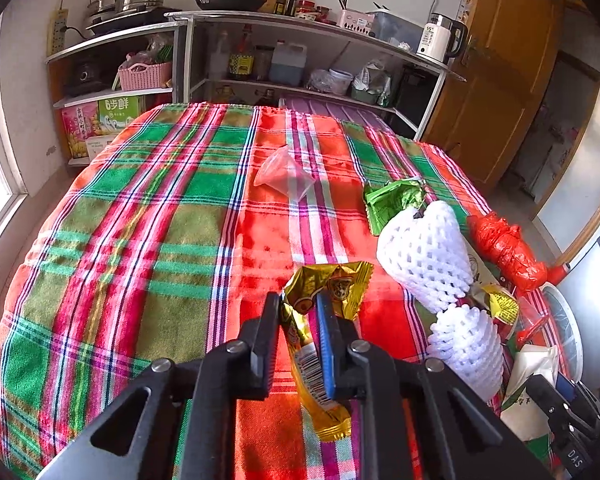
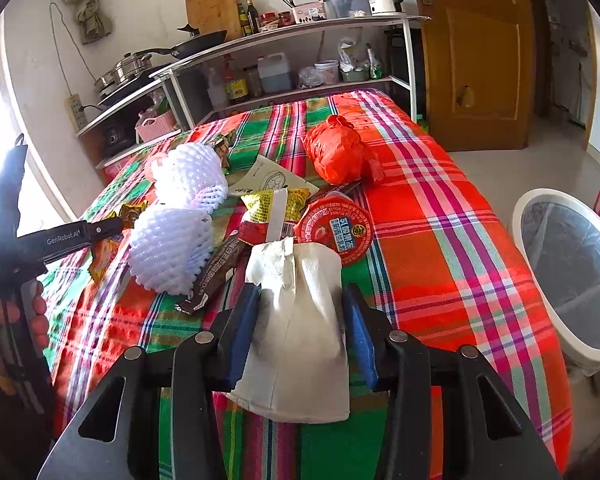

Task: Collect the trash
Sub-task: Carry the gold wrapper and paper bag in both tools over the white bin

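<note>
Trash lies scattered on a bench covered with a plaid cloth [image 1: 140, 208]. In the left wrist view, the left gripper [image 1: 298, 312] has its fingers closed on a gold wrapper [image 1: 324, 292], which runs up between them and sticks out past the tips. Ahead and to the right of the fingers sit two white foam nets [image 1: 424, 248], a green wrapper [image 1: 392, 200] beyond them, and a red plastic bag [image 1: 504, 248] further right. A clear plastic bag [image 1: 284, 172] lies straight ahead, well apart from the tips.

In the right wrist view, the right gripper [image 2: 302, 300] holds a white paper bag [image 2: 300, 328] between its fingers, which stand fairly wide and press both its sides. Just past the tips lie a red round lid [image 2: 336, 228] and a yellow wrapper [image 2: 268, 204]. A white bin [image 2: 572, 276] stands off to the right of the fingers, beside the bench.
</note>
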